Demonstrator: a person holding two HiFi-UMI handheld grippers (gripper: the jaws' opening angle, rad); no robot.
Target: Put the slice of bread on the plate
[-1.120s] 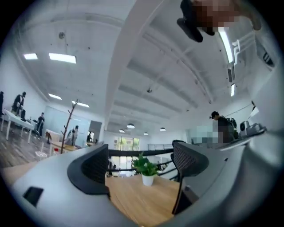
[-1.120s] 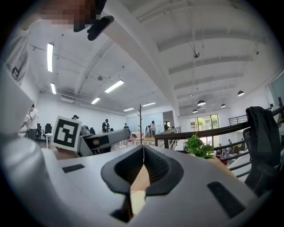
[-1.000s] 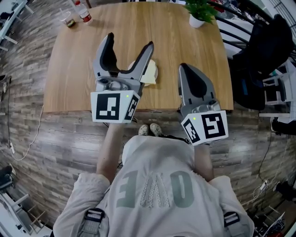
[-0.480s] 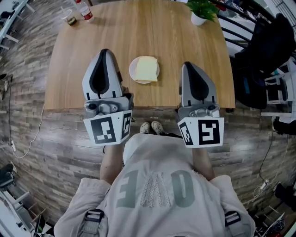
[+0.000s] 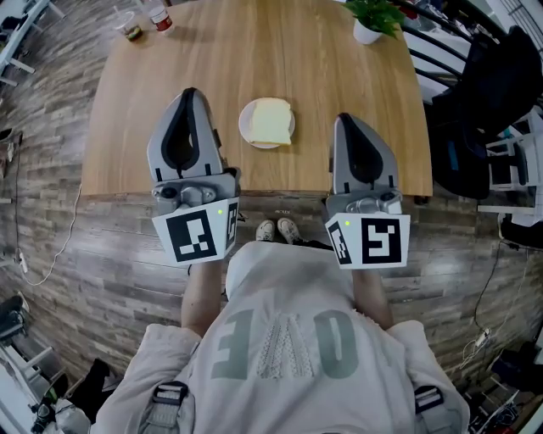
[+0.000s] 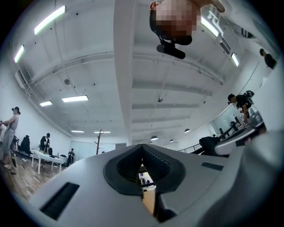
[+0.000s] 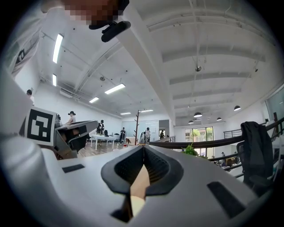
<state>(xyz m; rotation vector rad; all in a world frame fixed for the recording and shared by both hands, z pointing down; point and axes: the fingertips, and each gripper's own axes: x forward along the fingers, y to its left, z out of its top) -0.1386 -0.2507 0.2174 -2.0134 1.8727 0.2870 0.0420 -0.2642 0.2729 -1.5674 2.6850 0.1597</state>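
- The left gripper (image 5: 188, 95) has its jaws pressed together with nothing between them; its own view shows only a thin slit of room past the closed pads.
- The right gripper (image 5: 344, 120) is the same: jaws together, empty, a sliver of wood showing through the seam.
- Both grippers hang over the near edge of the bench (image 5: 322, 68), the left one at the left and the right one at the right, with their marker cubes out past the edge over the floor (image 5: 76, 254).
- Between them lies the plate (image 5: 244, 127), apart from both, a little nearer the left gripper's tip than the right one's.
- The bread (image 5: 271, 121) lies flat on the plate, so it sits near the bench's near edge and about midway along it.
- It is a pale yellow, nearly square slice with a lighter face. It covers most of the small white round plate and reaches out over its right rim.
- With sides so nearly equal it shows no clear long axis. Its edges run roughly in line with the bench edges, turned only slightly.
- Bare wood lies open to the left, right and far side of the plate.
- The far corners are taken: a cup (image 5: 129, 32) and a bottle (image 5: 158, 19) at the far left, a plant (image 5: 366, 25) in a white pot at the far right.
- Past the right edge stands dark furniture (image 5: 475, 93), close to the bench.
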